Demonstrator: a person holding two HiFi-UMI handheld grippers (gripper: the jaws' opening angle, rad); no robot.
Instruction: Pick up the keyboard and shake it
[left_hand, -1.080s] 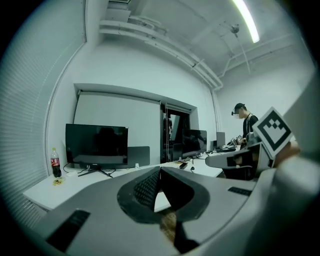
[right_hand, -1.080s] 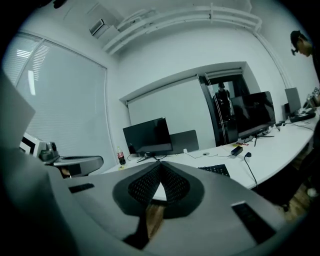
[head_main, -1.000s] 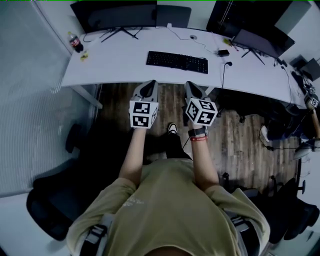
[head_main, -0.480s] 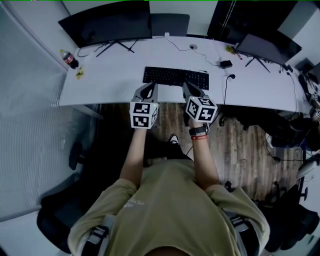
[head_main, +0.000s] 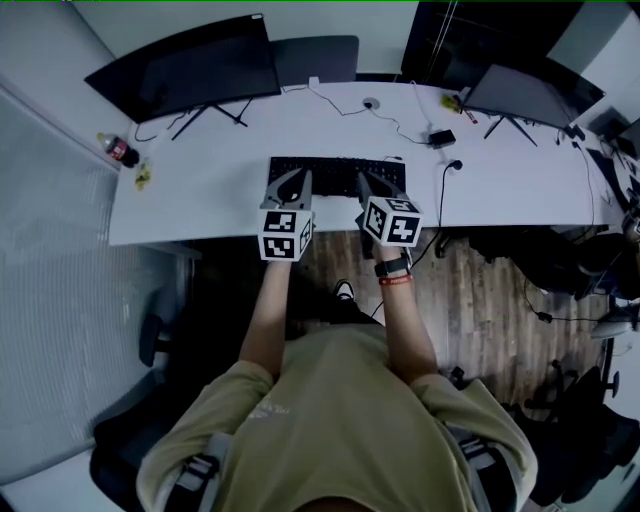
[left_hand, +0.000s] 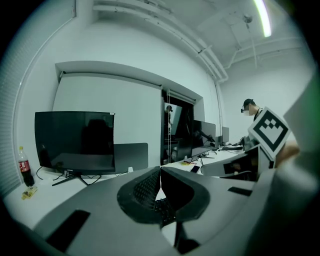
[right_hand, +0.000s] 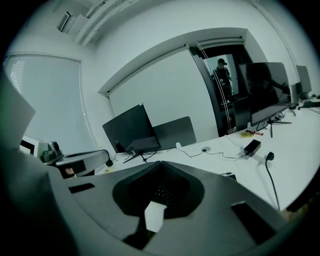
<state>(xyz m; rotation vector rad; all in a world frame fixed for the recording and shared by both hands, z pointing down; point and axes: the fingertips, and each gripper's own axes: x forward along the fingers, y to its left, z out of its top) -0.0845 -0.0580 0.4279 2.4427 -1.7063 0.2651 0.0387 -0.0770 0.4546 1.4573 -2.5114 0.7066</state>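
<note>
White desk (head_main: 215, 195): keyboard (head_main: 335, 174), monitor (head_main: 190, 72), bottle (head_main: 118, 150)

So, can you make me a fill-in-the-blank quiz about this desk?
The left gripper and right gripper both have jaws ____.
The keyboard is coloured ____.
In the head view, the bottle stands at the desk's ____ end.
Missing: shut; black; left.

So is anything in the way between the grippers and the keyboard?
No, nothing I can see. The left gripper and right gripper, both shut, hang over the keyboard's near edge on the desk. The plug and bottle sit off to the sides.
</note>
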